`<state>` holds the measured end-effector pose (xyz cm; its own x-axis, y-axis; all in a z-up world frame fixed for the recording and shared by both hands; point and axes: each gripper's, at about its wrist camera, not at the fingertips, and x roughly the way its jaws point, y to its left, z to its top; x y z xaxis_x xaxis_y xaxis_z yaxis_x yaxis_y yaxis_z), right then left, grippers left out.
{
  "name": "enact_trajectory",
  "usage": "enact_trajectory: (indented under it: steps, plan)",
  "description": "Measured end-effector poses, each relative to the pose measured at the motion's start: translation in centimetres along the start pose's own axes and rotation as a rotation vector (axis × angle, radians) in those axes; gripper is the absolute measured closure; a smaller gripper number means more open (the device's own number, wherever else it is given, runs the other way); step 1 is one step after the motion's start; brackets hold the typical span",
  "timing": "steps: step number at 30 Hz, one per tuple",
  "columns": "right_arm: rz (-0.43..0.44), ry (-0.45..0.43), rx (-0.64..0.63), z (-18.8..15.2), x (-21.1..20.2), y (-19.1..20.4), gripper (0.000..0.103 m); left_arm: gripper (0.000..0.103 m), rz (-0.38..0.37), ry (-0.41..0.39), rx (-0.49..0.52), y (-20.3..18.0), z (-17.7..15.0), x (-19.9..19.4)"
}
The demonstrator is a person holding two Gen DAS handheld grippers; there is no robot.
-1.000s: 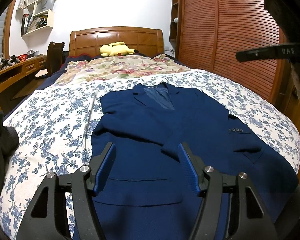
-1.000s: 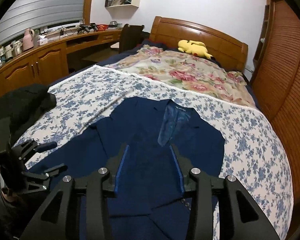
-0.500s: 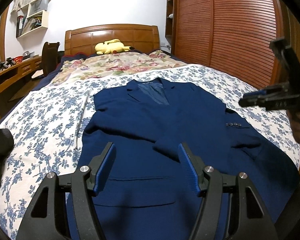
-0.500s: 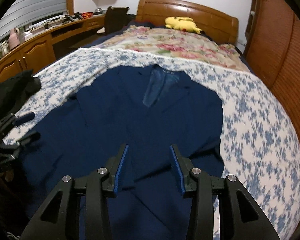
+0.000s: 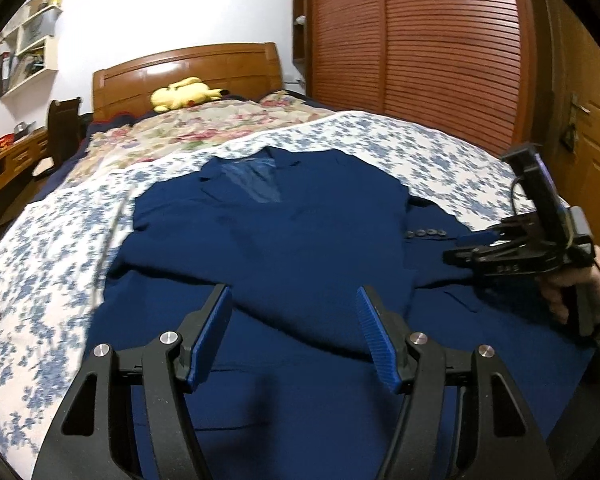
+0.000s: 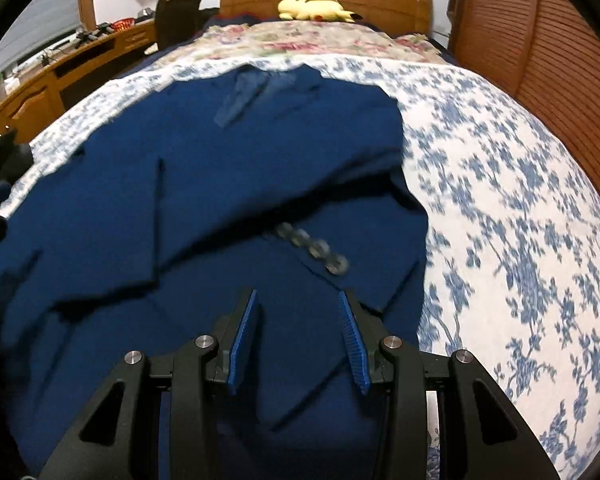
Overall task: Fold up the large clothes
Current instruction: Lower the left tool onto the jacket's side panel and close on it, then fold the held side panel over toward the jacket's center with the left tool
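A: On the bed, from the left wrist view: navy blazer (image 5: 300, 248) spread front-up across the blue-flowered sheet (image 5: 48, 280), collar toward the wooden headboard (image 5: 188, 68), both sleeves folded in over the chest. Left gripper (image 5: 296, 336) hovered above the lower front, jaws roughly half open, nothing between the pads.

B: And compared with a second ago?

A: Slid sideways over the hem, barely lower. Right gripper (image 5: 460, 254) dropped from up by the wardrobe (image 5: 420, 48) to just above the blazer's right edge, near the cuff buttons (image 5: 426, 233).

B: From the right wrist view?

A: Same blazer (image 6: 204, 208), much larger in frame than a second ago, blurred by the descent. Right gripper (image 6: 298, 332) parted less than half, empty, poised over the cloth just below the cuff buttons (image 6: 312, 246), close to the edge beside the sheet (image 6: 520, 240). Yellow plush toy (image 6: 314, 6) up by the headboard.

B: Meaning for the fold?

A: Probably lining up to take the lower side edges; no grip yet, next fold not begun.
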<state>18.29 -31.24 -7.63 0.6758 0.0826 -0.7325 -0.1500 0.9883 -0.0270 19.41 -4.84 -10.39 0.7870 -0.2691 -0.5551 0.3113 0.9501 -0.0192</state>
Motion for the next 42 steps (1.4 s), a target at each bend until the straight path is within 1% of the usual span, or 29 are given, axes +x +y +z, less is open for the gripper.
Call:
enact_trajectory:
  steps: [2, 9, 13, 14, 16, 19, 22, 24, 28, 29, 31, 36, 37, 38, 39, 41, 42]
  plan:
    - [0.017, -0.014, 0.012, -0.2, 0.2, 0.0, 0.060, 0.038, -0.031, 0.018, 0.004, -0.9, 0.0, 0.6]
    - [0.054, -0.069, 0.037, -0.6, 0.3, -0.1, 0.058, 0.038, -0.068, 0.082, 0.034, -3.6, 0.0, 2.4]
    - [0.027, -0.060, 0.019, 0.0, 0.4, 0.2, 0.058, 0.038, -0.065, 0.103, 0.059, -4.6, 0.6, 3.3]
    - [0.022, -0.059, 0.009, -0.4, 0.6, -0.1, 0.058, 0.038, -0.063, 0.111, 0.074, -5.0, 1.0, 3.5]
    - [0.011, -0.074, -0.012, -0.3, 0.4, -0.2, 0.058, 0.038, -0.069, 0.128, 0.082, -5.4, 1.4, 3.9]
    - [-0.002, -0.110, -0.018, -0.7, -1.1, -1.1, 0.058, 0.038, -0.079, 0.152, 0.102, -6.2, 1.9, 4.4]
    - [-0.011, -0.143, 0.000, -1.1, -2.1, -2.4, 0.058, 0.038, -0.084, 0.175, 0.136, -7.5, 2.2, 5.1]
    - [-0.002, -0.168, 0.036, -1.4, -2.6, -3.2, 0.058, 0.038, -0.095, 0.195, 0.151, -8.5, 2.3, 5.9]
    - [-0.014, -0.167, 0.046, -2.2, -2.8, -3.9, 0.058, 0.038, -0.116, 0.230, 0.169, -9.8, 2.2, 7.2]
    - [-0.016, -0.166, 0.045, -2.3, -2.9, -3.7, 0.058, 0.042, -0.117, 0.237, 0.173, -10.1, 2.2, 7.4]
    - [-0.011, -0.163, 0.046, -2.6, -2.9, -3.7, 0.058, 0.046, -0.112, 0.252, 0.177, -10.5, 2.1, 7.9]
    - [-0.005, -0.163, 0.040, -2.7, -3.5, -3.4, 0.058, 0.053, -0.057, 0.276, 0.195, -10.7, 2.1, 8.6]
    - [-0.003, -0.165, 0.040, -2.7, -3.6, -3.4, 0.058, 0.060, -0.046, 0.280, 0.200, -10.6, 2.0, 8.7]
    - [0.000, -0.166, 0.041, -2.7, -3.6, -3.4, 0.058, 0.069, -0.036, 0.284, 0.205, -10.6, 2.0, 8.8]
    - [0.003, -0.167, 0.040, -2.6, -3.6, -3.3, 0.058, 0.072, -0.029, 0.289, 0.209, -10.5, 2.0, 8.9]
    - [0.010, -0.174, 0.036, -2.6, -3.8, -3.0, 0.058, 0.084, -0.026, 0.291, 0.216, -10.3, 2.0, 9.0]
    - [0.012, -0.175, 0.033, -2.6, -3.8, -2.9, 0.058, 0.087, -0.029, 0.288, 0.217, -10.3, 2.0, 8.8]
